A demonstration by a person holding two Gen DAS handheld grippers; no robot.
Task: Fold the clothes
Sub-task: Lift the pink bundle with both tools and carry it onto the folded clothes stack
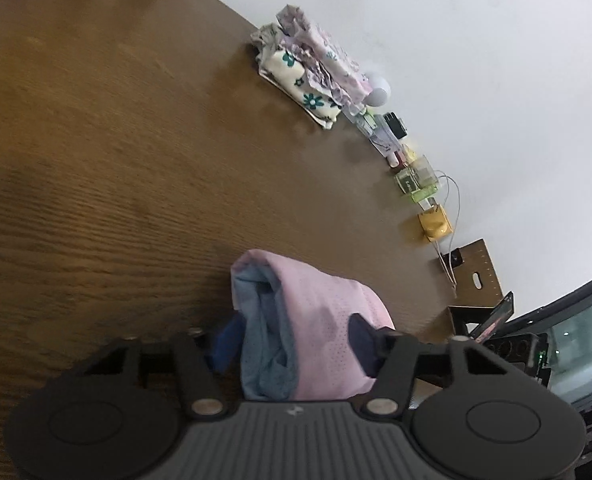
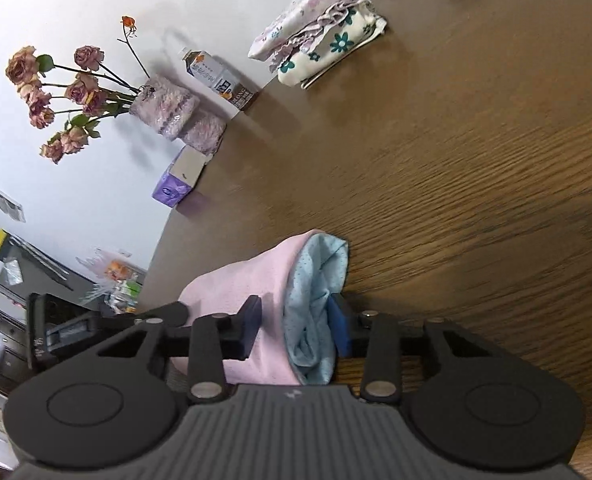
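Roses (image 2: 52, 96) in fuzzy vase (image 2: 164, 106); both grippers (image 1: 296, 344) (image 2: 296, 320) clenched on pink-blue garment (image 1: 319, 320) (image 2: 256, 280) over wooden table (image 1: 96, 160) (image 2: 475, 160).

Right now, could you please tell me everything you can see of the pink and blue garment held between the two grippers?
The pink and blue garment is a soft mesh fabric with tiny perforations, pale pink outside and light blue on the inner layers. It is bunched into thick folds, with blue layers showing at one open end. The left gripper and right gripper each clamp a bundle of it between their pads. It sits low over the brown wooden table; whether it touches the wood is unclear.
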